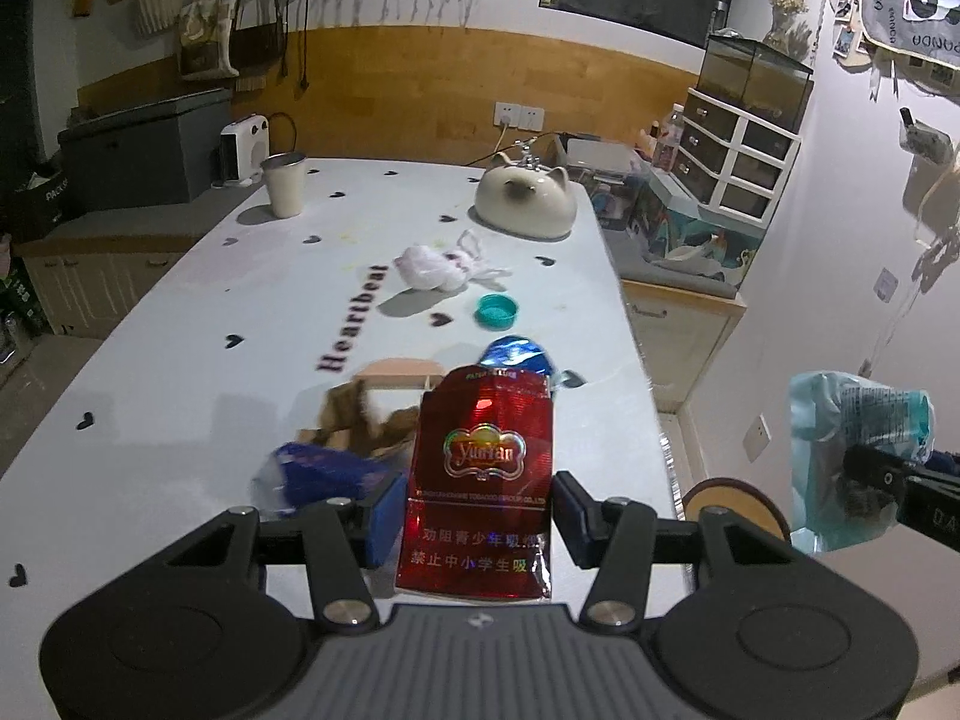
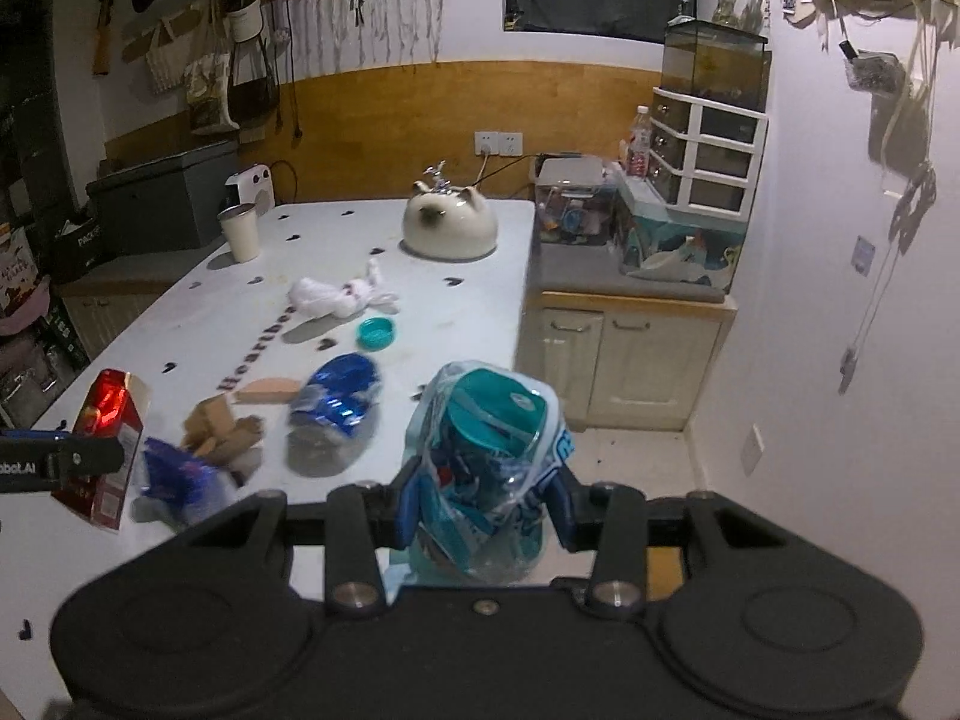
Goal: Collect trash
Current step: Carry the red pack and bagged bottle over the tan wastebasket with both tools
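Note:
My left gripper [image 1: 477, 516] is shut on a red cigarette pack [image 1: 486, 468], held upright above the white table [image 1: 180, 360]. My right gripper [image 2: 483, 510] is shut on a crumpled teal and blue plastic bag [image 2: 492, 450], lifted near the table's right edge. Each view also catches the other gripper with its load: the teal bag [image 1: 858, 450] and the red pack [image 2: 105, 438]. On the table lie a blue foil wrapper [image 2: 342, 393], another blue wrapper [image 2: 180, 474], torn brown cardboard [image 2: 219, 426], a teal cap [image 2: 377, 333] and a white crumpled bag [image 2: 336, 297].
A cat-shaped white pot [image 1: 525, 201] and a cream cup [image 1: 285, 183] stand at the table's far end. A beige wedge [image 1: 399, 372] lies mid-table. Right of the table are a low cabinet [image 2: 624, 354] and a drawer unit [image 2: 708, 150]; bare floor lies between them.

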`<state>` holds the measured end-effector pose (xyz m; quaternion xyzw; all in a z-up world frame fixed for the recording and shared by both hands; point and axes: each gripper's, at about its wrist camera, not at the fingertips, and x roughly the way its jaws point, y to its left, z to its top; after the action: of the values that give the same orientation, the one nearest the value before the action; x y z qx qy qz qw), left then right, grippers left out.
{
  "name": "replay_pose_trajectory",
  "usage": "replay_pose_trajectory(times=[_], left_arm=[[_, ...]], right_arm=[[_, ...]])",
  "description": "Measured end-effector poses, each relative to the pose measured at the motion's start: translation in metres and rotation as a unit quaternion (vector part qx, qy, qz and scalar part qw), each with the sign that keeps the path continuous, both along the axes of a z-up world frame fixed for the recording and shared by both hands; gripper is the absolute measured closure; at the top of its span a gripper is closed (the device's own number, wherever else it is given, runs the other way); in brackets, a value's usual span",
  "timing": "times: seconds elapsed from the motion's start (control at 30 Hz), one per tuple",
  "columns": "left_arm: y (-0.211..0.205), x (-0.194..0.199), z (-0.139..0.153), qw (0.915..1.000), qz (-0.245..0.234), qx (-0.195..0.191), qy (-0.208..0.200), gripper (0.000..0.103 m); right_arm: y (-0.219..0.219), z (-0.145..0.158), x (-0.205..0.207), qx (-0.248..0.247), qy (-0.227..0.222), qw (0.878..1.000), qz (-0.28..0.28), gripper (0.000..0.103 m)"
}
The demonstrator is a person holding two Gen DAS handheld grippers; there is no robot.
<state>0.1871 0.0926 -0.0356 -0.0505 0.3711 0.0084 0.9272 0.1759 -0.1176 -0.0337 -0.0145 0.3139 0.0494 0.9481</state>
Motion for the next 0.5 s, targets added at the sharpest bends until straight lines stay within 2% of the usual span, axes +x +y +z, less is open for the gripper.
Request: replay_pose_trajectory(times=[0.27,0.5], left_arm=[[-0.084,0.036,-0.003,1.0000,-0.003,0.003,0.003,0.050],[-0.157,0.077,-0.007,0.9995,-0.030,0.008,0.001,0.050]], right_arm=[[-0.078,0.002,0.035,-0.003,-0.008,1.000,0.015,0.060],[-0.148,-0.003,0.066,-0.012,-0.011,1.000,0.005,0.060]])
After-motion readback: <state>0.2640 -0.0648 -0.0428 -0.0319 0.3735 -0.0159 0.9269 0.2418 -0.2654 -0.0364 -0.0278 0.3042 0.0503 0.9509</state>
